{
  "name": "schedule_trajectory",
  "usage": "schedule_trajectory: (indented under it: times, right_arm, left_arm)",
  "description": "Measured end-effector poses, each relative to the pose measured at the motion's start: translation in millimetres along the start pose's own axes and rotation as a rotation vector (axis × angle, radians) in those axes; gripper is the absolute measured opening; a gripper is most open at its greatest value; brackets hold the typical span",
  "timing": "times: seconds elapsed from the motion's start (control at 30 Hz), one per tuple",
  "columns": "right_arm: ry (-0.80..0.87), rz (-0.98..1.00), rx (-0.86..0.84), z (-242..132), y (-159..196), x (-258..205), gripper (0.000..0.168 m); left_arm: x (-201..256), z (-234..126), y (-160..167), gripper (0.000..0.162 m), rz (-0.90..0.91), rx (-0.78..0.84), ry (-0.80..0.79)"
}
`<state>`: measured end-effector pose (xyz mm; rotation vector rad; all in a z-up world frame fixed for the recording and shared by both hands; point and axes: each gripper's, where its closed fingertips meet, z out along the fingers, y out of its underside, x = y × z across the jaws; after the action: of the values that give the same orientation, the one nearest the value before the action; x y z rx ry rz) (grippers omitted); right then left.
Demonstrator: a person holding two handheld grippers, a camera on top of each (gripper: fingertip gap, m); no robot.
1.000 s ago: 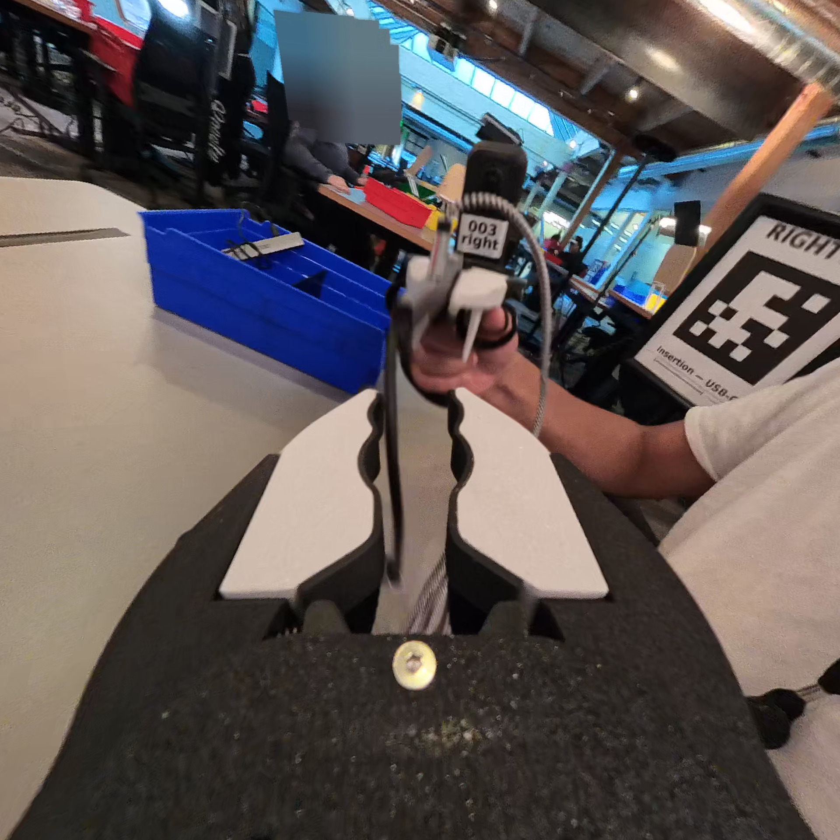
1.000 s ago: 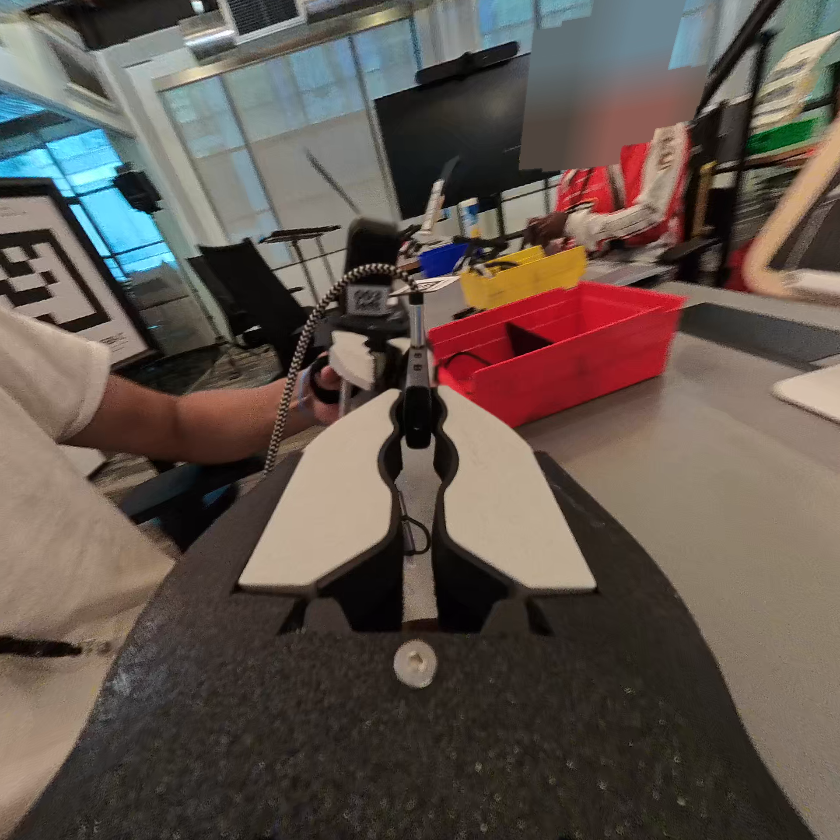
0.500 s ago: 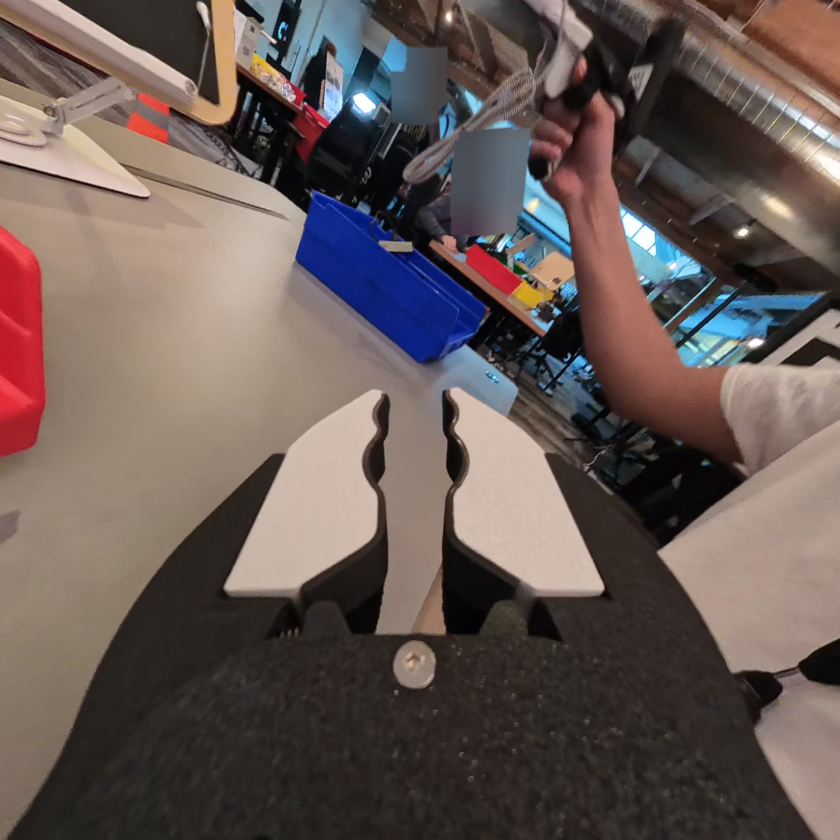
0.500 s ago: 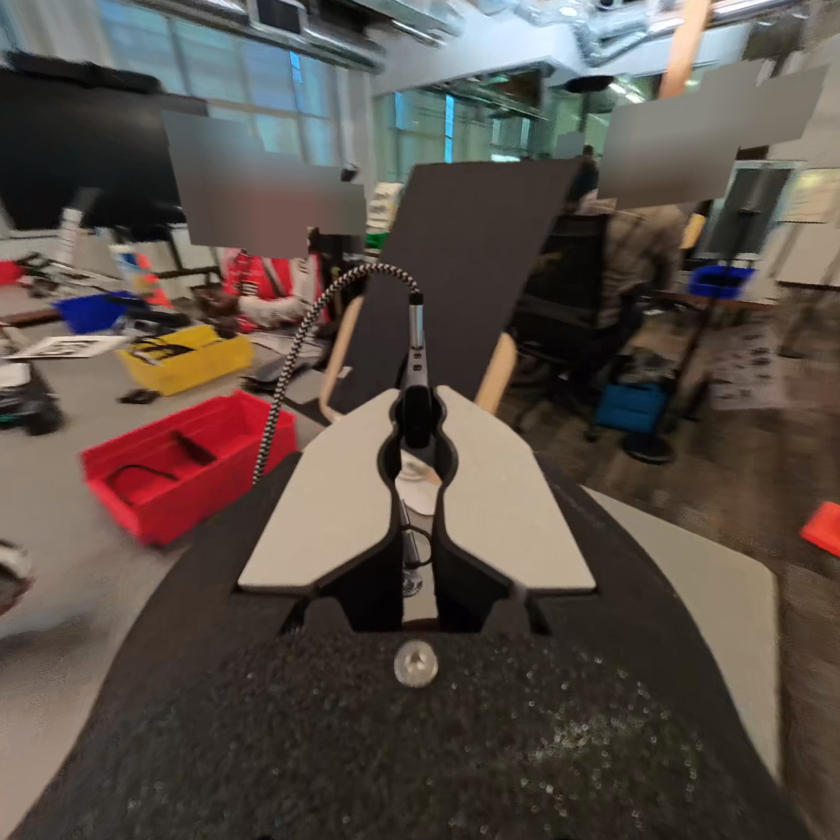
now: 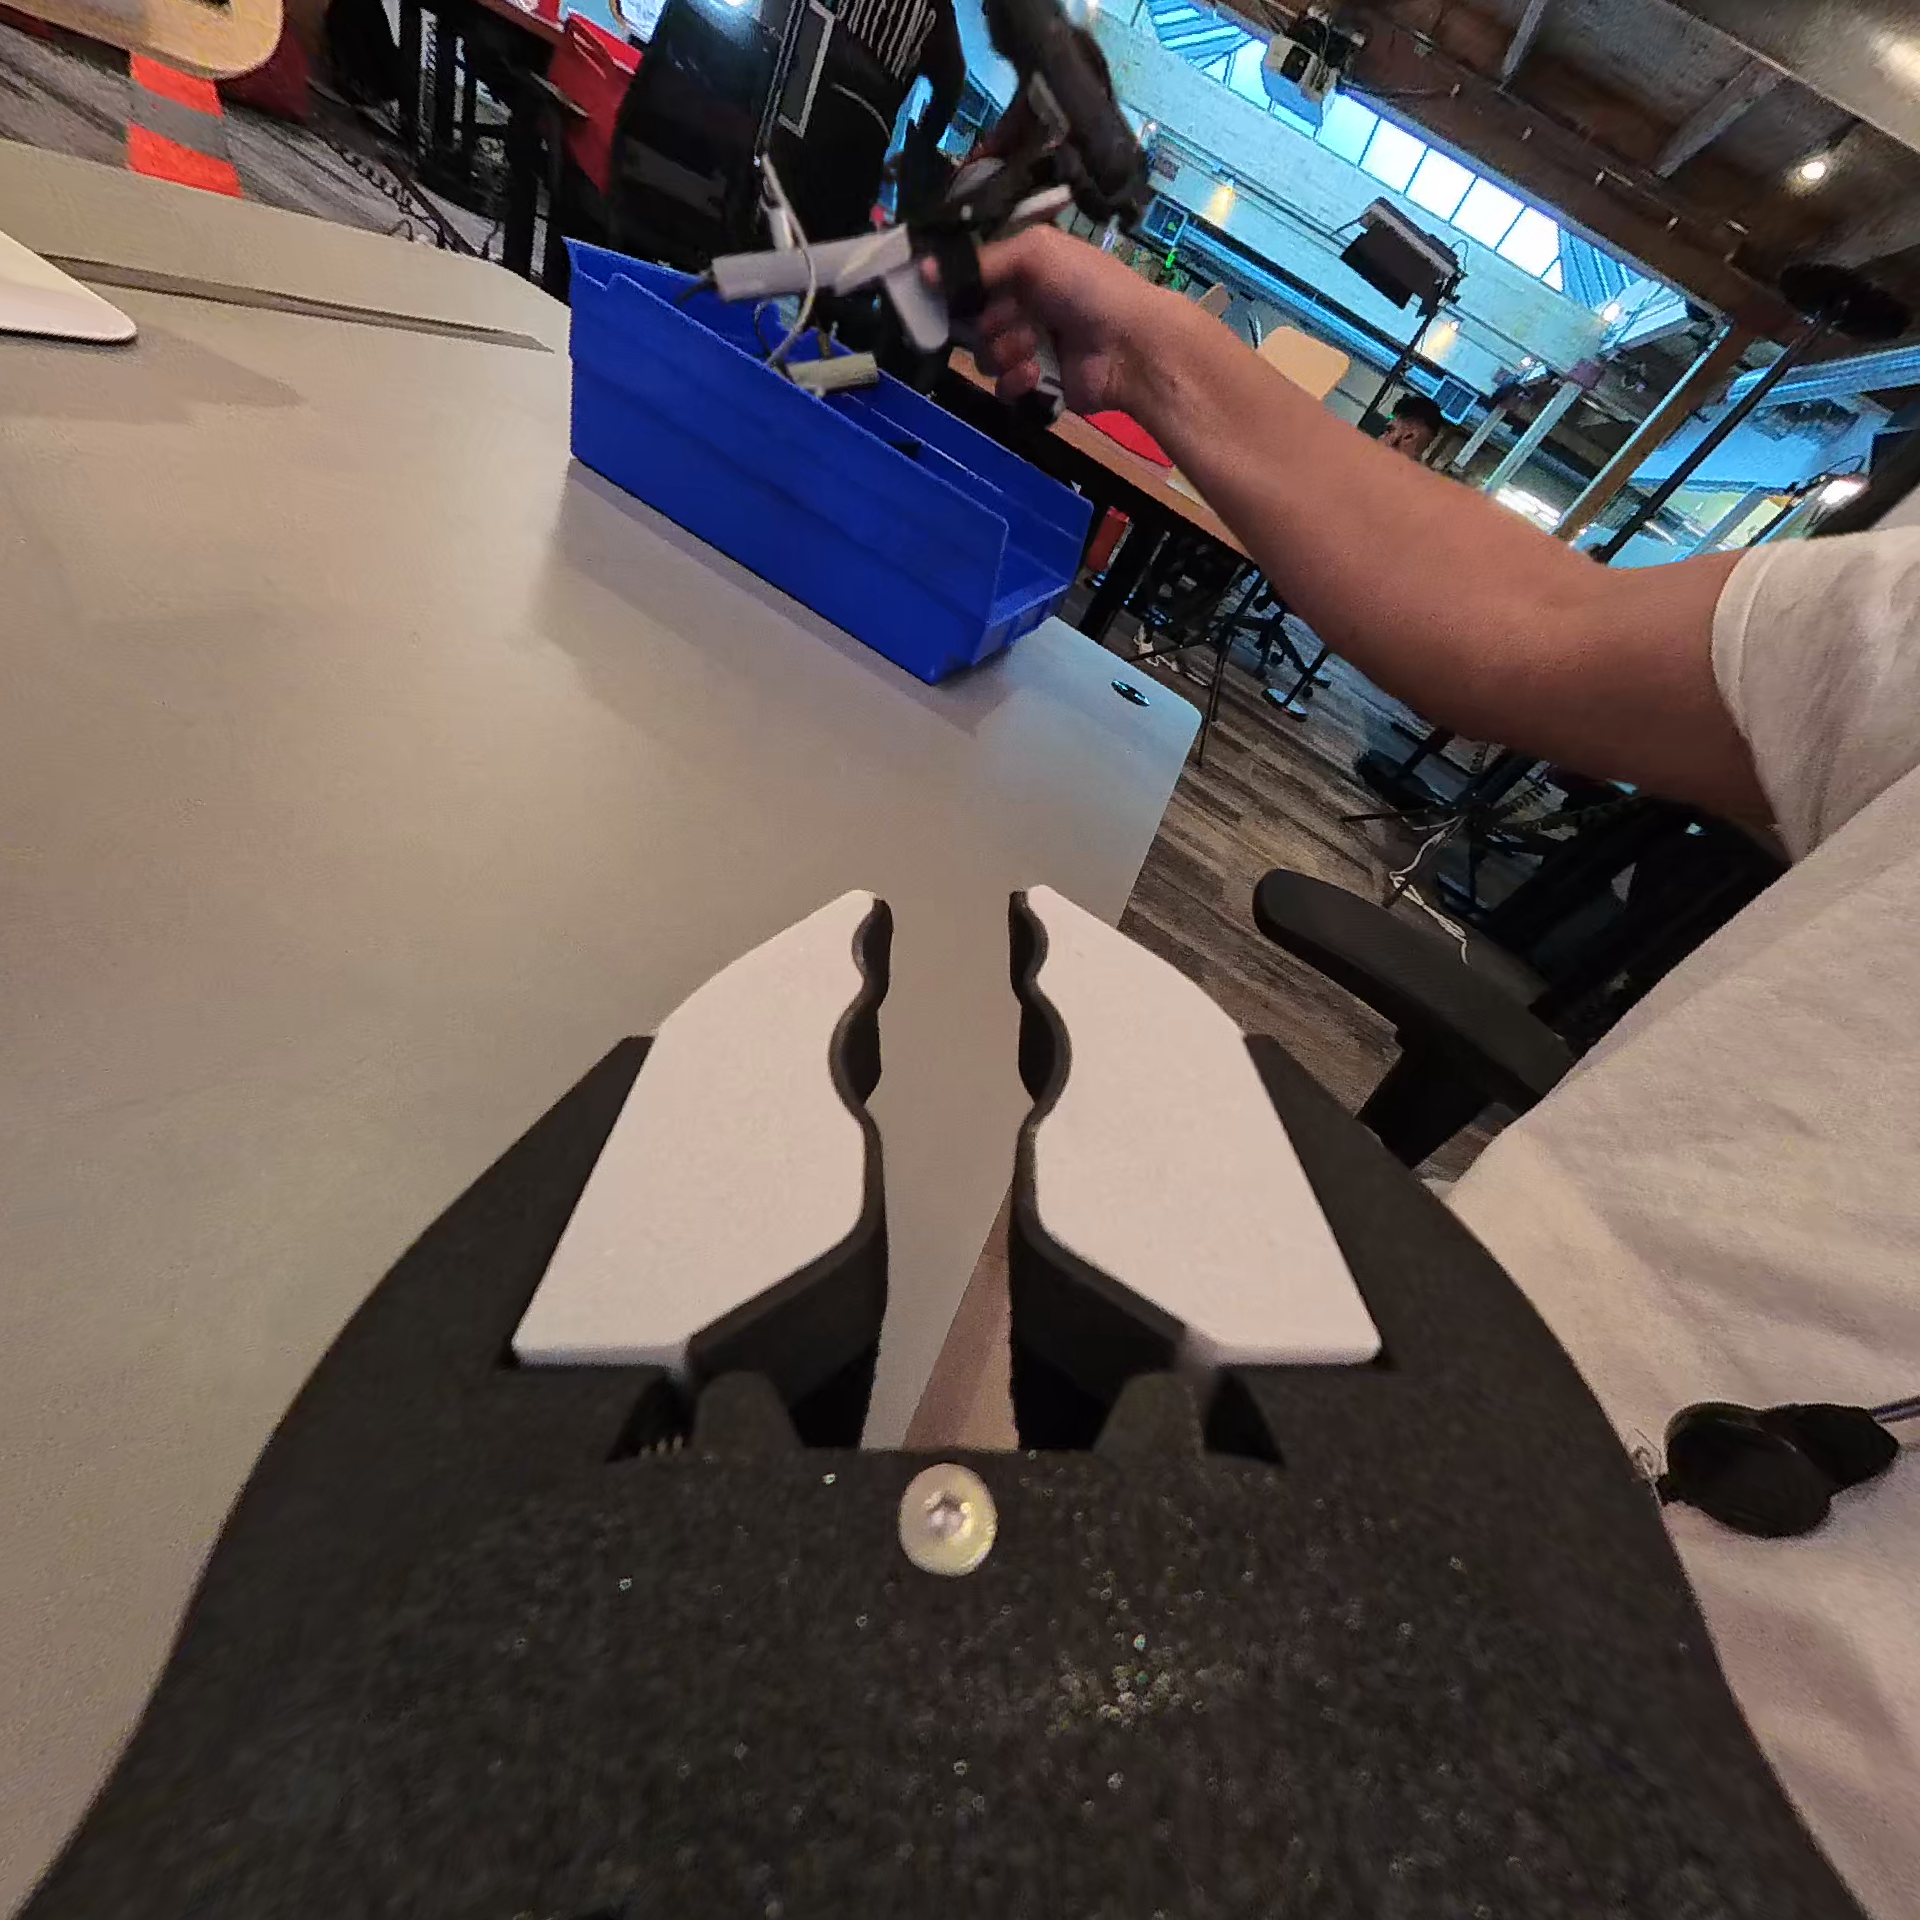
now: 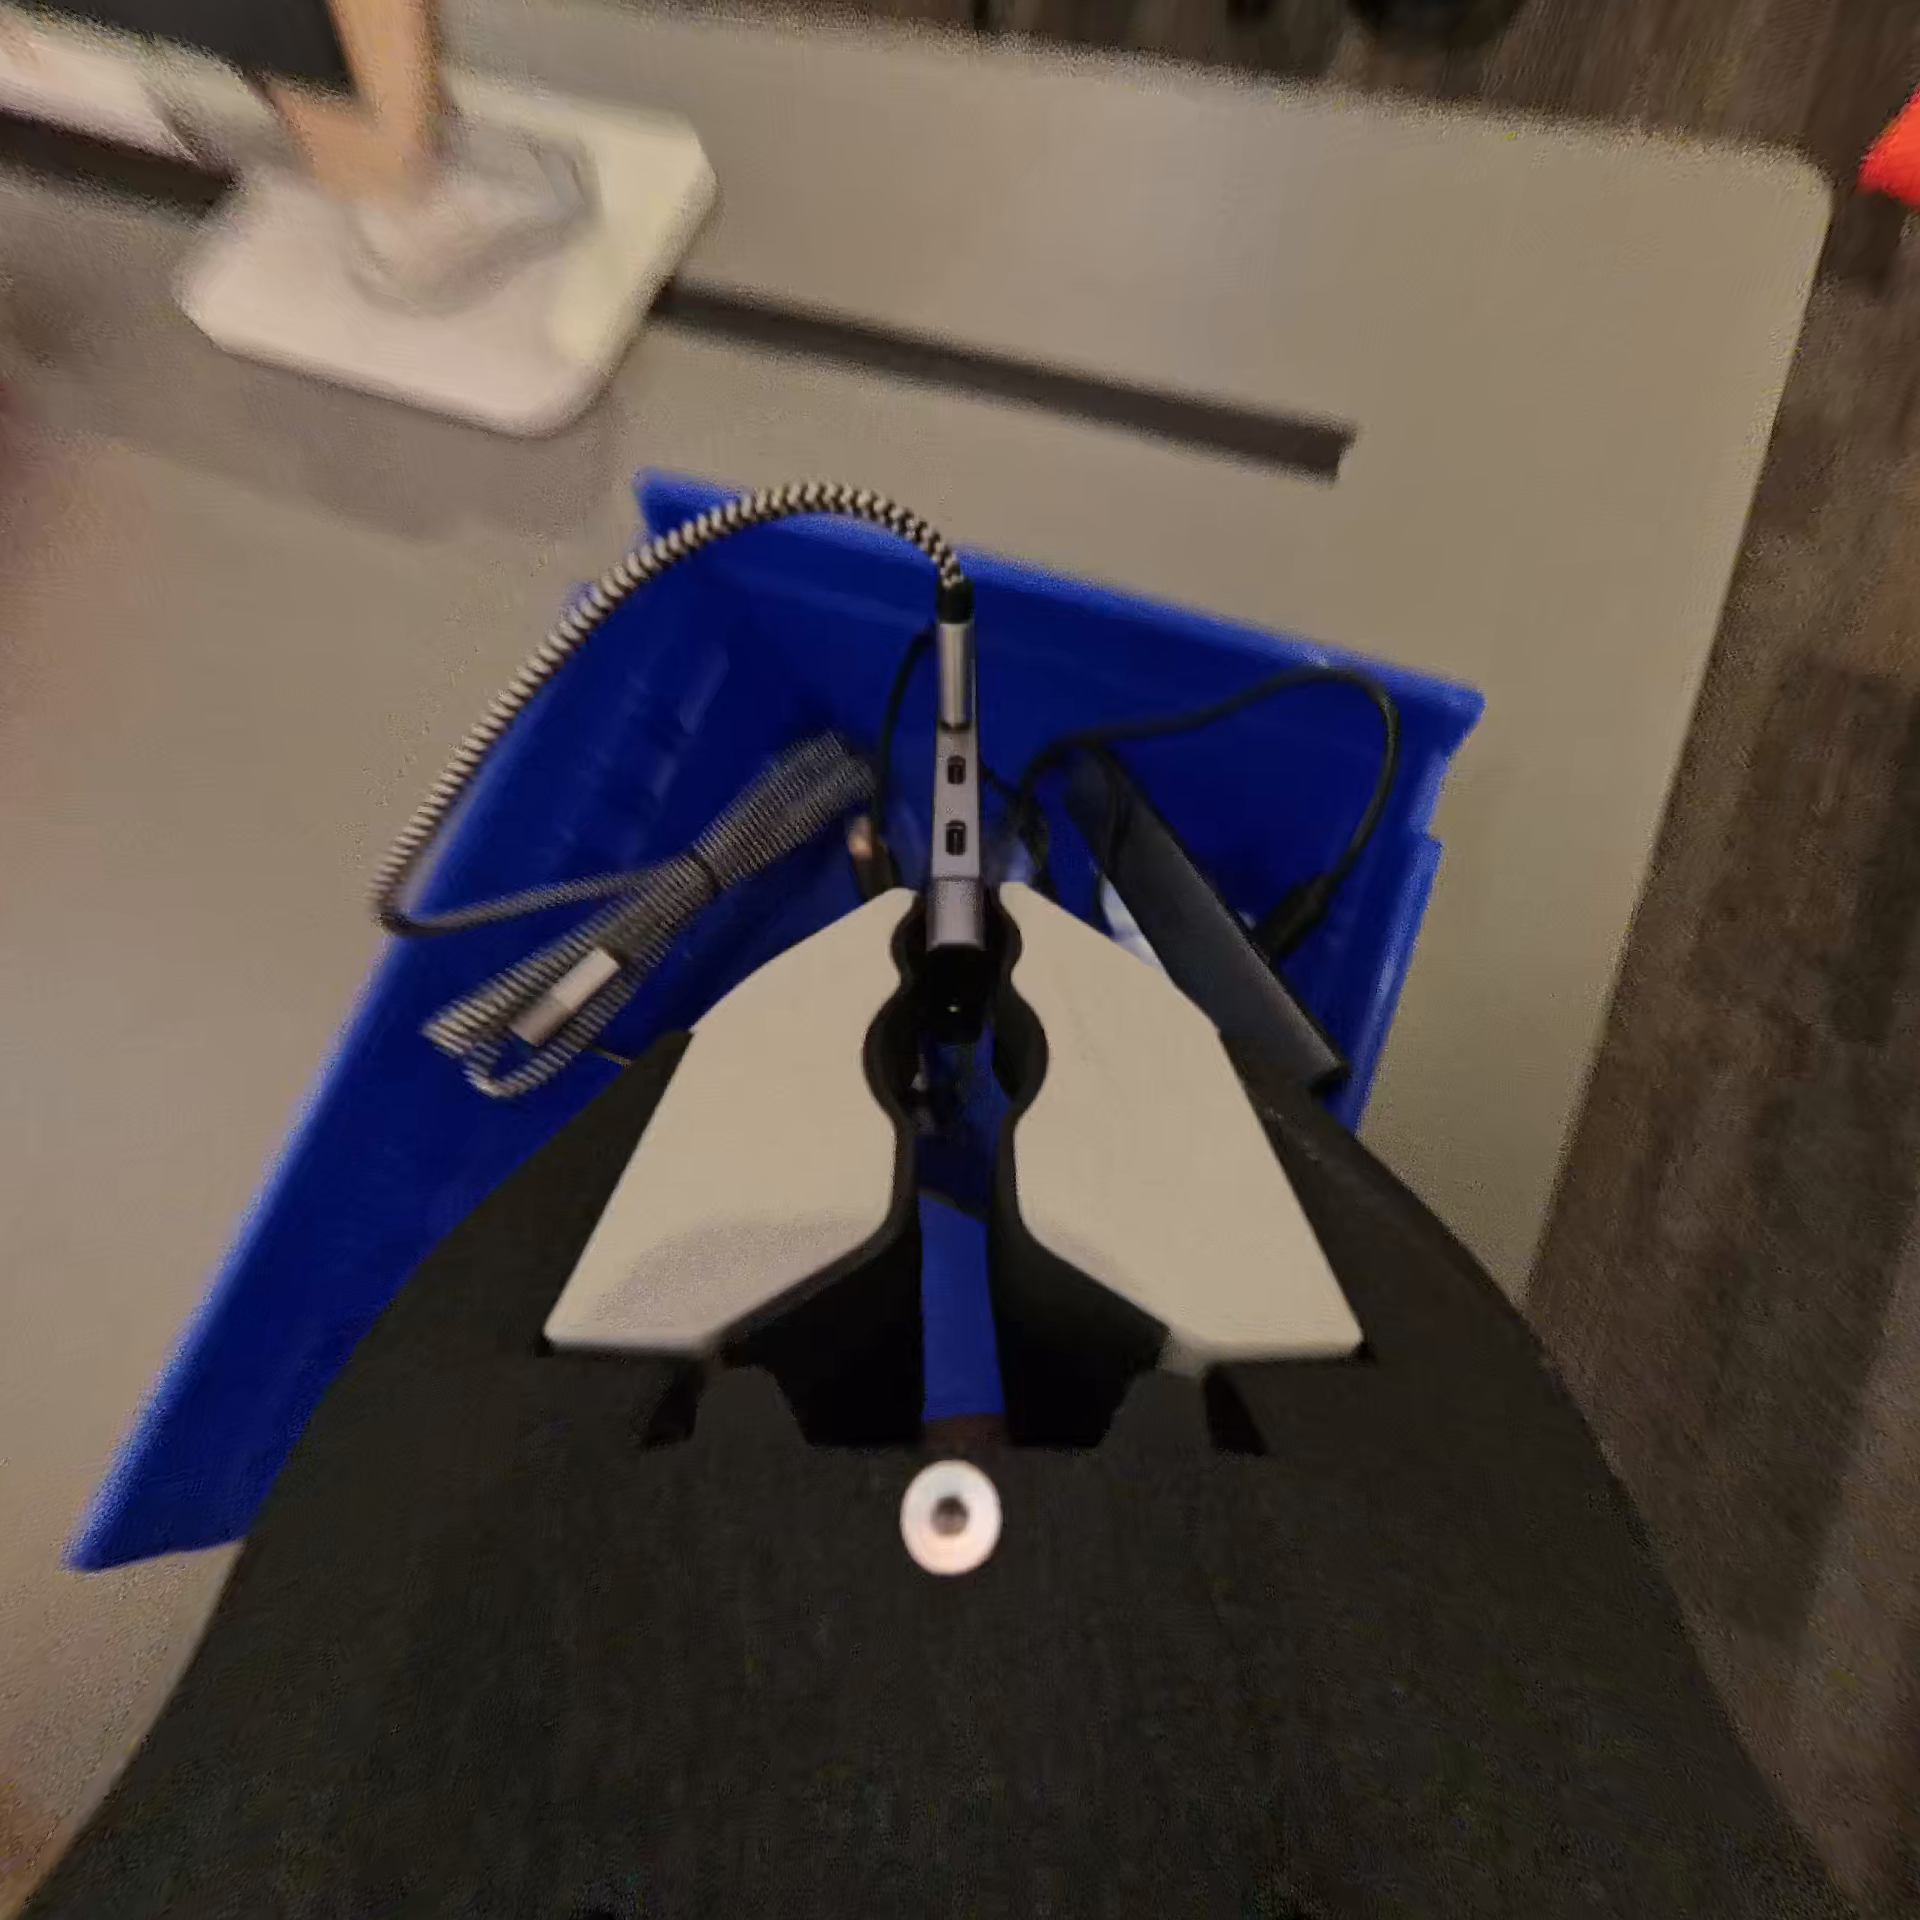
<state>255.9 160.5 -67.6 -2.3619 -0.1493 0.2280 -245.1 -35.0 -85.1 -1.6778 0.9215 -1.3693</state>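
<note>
Gripping a slim grey adapter (image 6: 957, 821) between its 2 fingertips, the right gripper (image 6: 956, 914) hangs over the blue bin (image 6: 343, 1195) at frame centre. A braided cable (image 6: 582, 665) arcs from the adapter's far end down to the left. Other cables and a dark bar (image 6: 1195, 914) lie inside the bin. The left gripper (image 5: 951, 914) sits lower centre of its view, fingers parted and holding nothing, above the grey table (image 5: 312, 779). The bin (image 5: 790, 488) stands upper centre there.

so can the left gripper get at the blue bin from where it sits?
Probably yes. The left gripper is open and holds nothing, and bare table lies between it and the blue bin. The right gripper hangs over the bin, though.
</note>
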Motion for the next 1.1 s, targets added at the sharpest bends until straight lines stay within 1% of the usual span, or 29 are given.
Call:
schedule_trajectory:
  times: [0.07, 0.13, 0.2, 0.27, 0.33, 0.37, 0.4, 0.43, 0.5, 0.57, 0.63, 0.67, 0.73, 0.77, 0.8, 0.87, 0.9, 0.97, 1.03, 1.07, 1.1]
  right_arm:
    - [0.05, -0.042, -0.163, 14.7, 18.7, 10.8, 0.009]
    - [0.006, -0.032, -0.258, 28.1, 29.8, 8.7, 0.009]
    - [-0.036, -0.043, -0.319, 39.9, 37.4, 3.6, 0.01]
    - [-0.053, -0.063, -0.428, 51.4, 53.7, 0.0, 0.011]
    - [0.035, -0.111, -0.439, 53.1, 47.1, 11.2, 0.011]
    - [0.065, -0.1, -0.435, 51.2, 42.5, 15.1, 0.012]
    - [0.066, -0.081, -0.41, 48.1, 35.3, 15.1, 0.012]
    - [0.049, -0.055, -0.368, 43.3, 26.4, 12.9, 0.019]
    - [0.009, 0.009, -0.313, 28.9, 13.3, 9.6, 0.039]
    - [0.01, 0.031, -0.309, 11.2, 10.3, 13.4, 0.048]
    - [0.084, 0.031, -0.245, -12.1, 1.6, 22.4, 0.048]
    - [0.095, 0.036, -0.177, -26.5, -5.3, 17.7, 0.045]
    - [0.071, 0.027, 0.023, -56.6, -17.5, -11.7, 0.037]
    - [0.064, 0.01, 0.125, -70.2, -16.8, -31.0, 0.034]
    - [0.068, -0.005, 0.204, -80.7, -8.4, -50.7, 0.034]
    - [0.047, 0.007, 0.334, -89.0, 24.5, -95.8, 0.032]
    - [0.014, 0.027, 0.38, -85.8, 47.1, -120.3, 0.032]
    - [-0.004, 0.069, 0.386, -68.6, 99.3, -154.8, 0.032]
    - [0.04, 0.1, 0.385, -53.1, 141.9, -169.0, 0.032]
    - [0.068, 0.139, 0.4, -49.5, 155.0, -169.4, 0.031]
    - [0.058, 0.172, 0.417, -47.3, 161.6, -172.7, 0.031]
  left_arm:
    - [-0.6, 3.2, 0.7, 0.021, -0.018, -0.003, 0.013]
    - [-0.4, 6.2, 2.9, 0.021, -0.032, -0.015, 0.026]
    - [0.6, 8.4, 5.7, 0.021, -0.031, -0.029, 0.033]
    - [1.3, 10.2, 7.7, 0.021, -0.026, -0.035, 0.033]
    - [2.6, 11.3, 9.9, 0.021, -0.032, -0.042, 0.037]
    - [3.6, 11.2, 11.0, 0.021, -0.034, -0.045, 0.04]
    - [4.6, 10.8, 12.1, 0.021, -0.033, -0.049, 0.042]
    - [5.1, 10.1, 13.1, 0.021, -0.027, -0.053, 0.041]
    - [3.8, 8.0, 13.7, 0.021, -0.008, -0.055, 0.024]
    - [-0.5, 4.5, 12.7, 0.021, 0.014, -0.049, -0.008]
    - [-9.4, -3.5, 7.4, 0.019, 0.055, -0.031, -0.077]
    - [-18.7, -10.8, 1.8, 0.018, 0.084, -0.01, -0.149]
    - [-45.4, -36.4, -12.6, 0.019, 0.12, 0.054, -0.358]
    - [-57.5, -53.8, -18.6, 0.019, 0.122, 0.085, -0.464]
    - [-65.8, -71.7, -22.9, 0.019, 0.125, 0.111, -0.552]
    - [-72.4, -105.0, -28.3, 0.019, 0.146, 0.159, -0.682]
    - [-73.3, -120.4, -30.0, 0.019, 0.165, 0.18, -0.74]
    - [-75.3, -146.5, -29.9, 0.019, 0.198, 0.2, -0.85]
    - [-80.5, -162.9, -24.2, 0.019, 0.205, 0.176, -0.931]
    - [-83.6, -167.7, -20.8, 0.019, 0.205, 0.154, -0.96]
    - [-86.5, -170.9, -18.4, 0.019, 0.208, 0.134, -0.982]
